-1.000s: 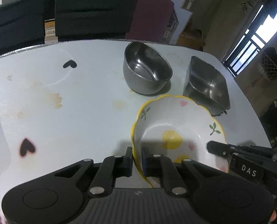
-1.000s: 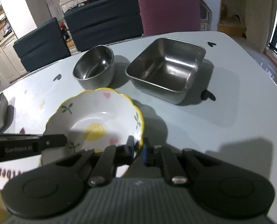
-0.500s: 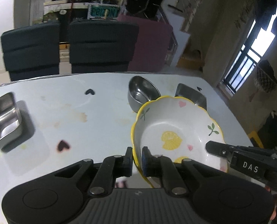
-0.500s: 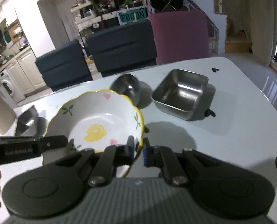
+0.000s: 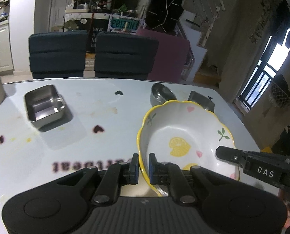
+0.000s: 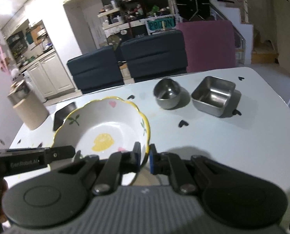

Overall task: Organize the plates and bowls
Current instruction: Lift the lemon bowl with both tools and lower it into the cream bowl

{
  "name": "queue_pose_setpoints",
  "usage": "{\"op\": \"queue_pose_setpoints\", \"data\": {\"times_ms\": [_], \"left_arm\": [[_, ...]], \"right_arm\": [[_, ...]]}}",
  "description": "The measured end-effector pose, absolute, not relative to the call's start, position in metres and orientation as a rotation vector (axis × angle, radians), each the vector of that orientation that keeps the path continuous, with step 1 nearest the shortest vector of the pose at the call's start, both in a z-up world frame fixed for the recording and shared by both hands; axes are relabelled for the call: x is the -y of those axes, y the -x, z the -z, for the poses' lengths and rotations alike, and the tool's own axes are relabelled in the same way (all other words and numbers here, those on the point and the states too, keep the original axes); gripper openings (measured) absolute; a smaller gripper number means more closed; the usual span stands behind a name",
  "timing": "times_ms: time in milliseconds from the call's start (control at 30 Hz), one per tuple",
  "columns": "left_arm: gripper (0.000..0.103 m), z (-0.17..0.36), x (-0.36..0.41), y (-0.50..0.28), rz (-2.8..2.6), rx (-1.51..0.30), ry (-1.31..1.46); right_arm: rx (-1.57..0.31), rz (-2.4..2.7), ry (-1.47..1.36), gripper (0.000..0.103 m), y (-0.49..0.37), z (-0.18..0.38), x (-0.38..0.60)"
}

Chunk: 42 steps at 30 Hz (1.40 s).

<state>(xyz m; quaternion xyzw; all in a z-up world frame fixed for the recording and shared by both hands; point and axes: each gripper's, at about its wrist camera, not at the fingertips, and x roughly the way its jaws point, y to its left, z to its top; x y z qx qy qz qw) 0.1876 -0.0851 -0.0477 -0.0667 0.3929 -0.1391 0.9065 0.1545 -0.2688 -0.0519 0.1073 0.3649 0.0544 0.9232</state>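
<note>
**Bowl going up, off the table**

Clamping the near-left rim of the bowl [image 5: 186, 136] with the left gripper [image 5: 143, 167]; pinching the opposite rim with the right gripper [image 6: 144, 159]. Riding higher than a second ago, clear of the table [image 5: 86, 117]. Probably heading for a stack.

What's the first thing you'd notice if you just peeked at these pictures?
The white lemon bowl with its wavy yellow rim, right up front: the left gripper and right gripper each pinch its edge. Behind, on the pale table, sit a round steel bowl and a square steel dish.
</note>
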Motion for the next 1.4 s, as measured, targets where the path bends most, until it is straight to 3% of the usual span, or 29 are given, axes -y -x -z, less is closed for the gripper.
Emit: {"op": "queue_pose_setpoints", "data": {"times_ms": [467,1400], "left_arm": [[0.008,0.069,0.055,-0.146,0.264,-0.846,0.178],[0.009,0.114,0.066,-0.16,0.27,-0.979,0.14]], "right_arm": [[-0.833,-0.142,-0.119,0.011,-0.126,0.067,0.235],[-0.951,-0.09,-0.01,0.01,-0.136,0.089,0.225]]}}
